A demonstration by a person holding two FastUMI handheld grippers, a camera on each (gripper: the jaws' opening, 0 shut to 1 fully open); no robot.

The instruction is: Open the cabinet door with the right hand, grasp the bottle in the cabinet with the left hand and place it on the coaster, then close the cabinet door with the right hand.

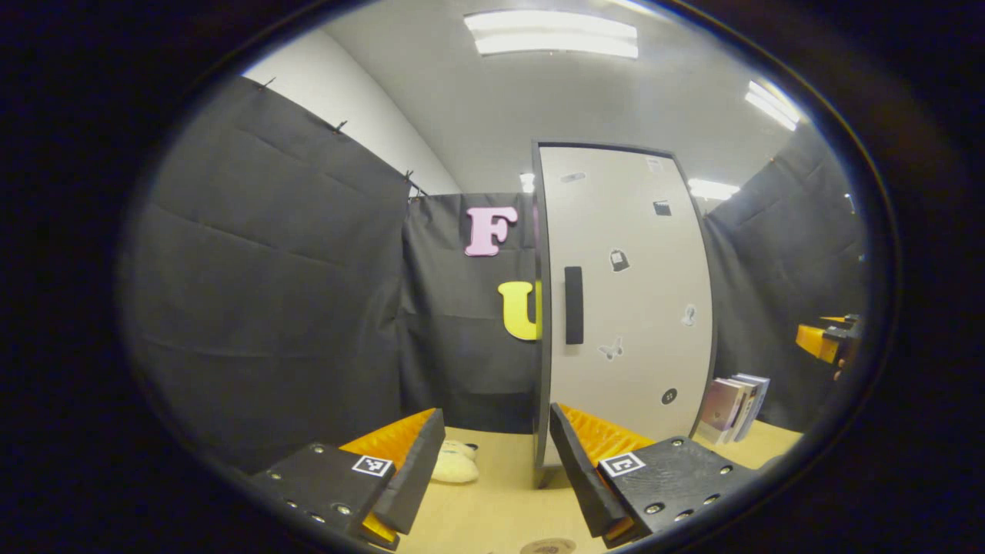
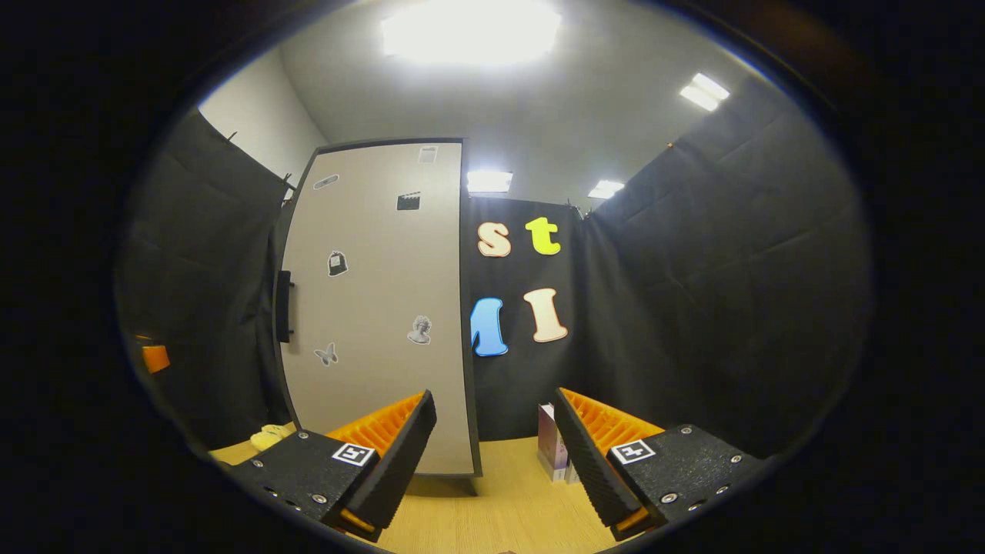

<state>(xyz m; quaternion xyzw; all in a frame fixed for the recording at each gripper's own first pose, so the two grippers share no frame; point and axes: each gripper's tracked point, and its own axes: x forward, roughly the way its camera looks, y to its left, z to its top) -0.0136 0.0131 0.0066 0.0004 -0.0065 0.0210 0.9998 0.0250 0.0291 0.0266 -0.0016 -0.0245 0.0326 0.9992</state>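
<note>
A tall pale cabinet [image 1: 627, 308] with stickers stands on the wooden table, its door closed; it appears in the right gripper view too, as the cabinet [image 2: 377, 308]. A dark vertical handle [image 1: 573, 305] sits near the door's left edge, also seen edge-on as the handle [image 2: 284, 305]. My left gripper [image 1: 496, 469] is open, a short way in front of the cabinet's left side. My right gripper [image 2: 492, 454] is open, facing the cabinet's right edge. The round coaster [image 1: 548, 547] peeks in at the bottom edge. The right gripper [image 1: 827, 342] also shows far right in the left gripper view.
A pale soft toy [image 1: 454, 463] lies on the table [image 1: 492, 500] left of the cabinet, also seen as the toy [image 2: 271, 436]. Several small boxes [image 1: 732, 406] lean right of the cabinet, visible as the boxes [image 2: 552, 442]. Black cloth walls enclose the booth.
</note>
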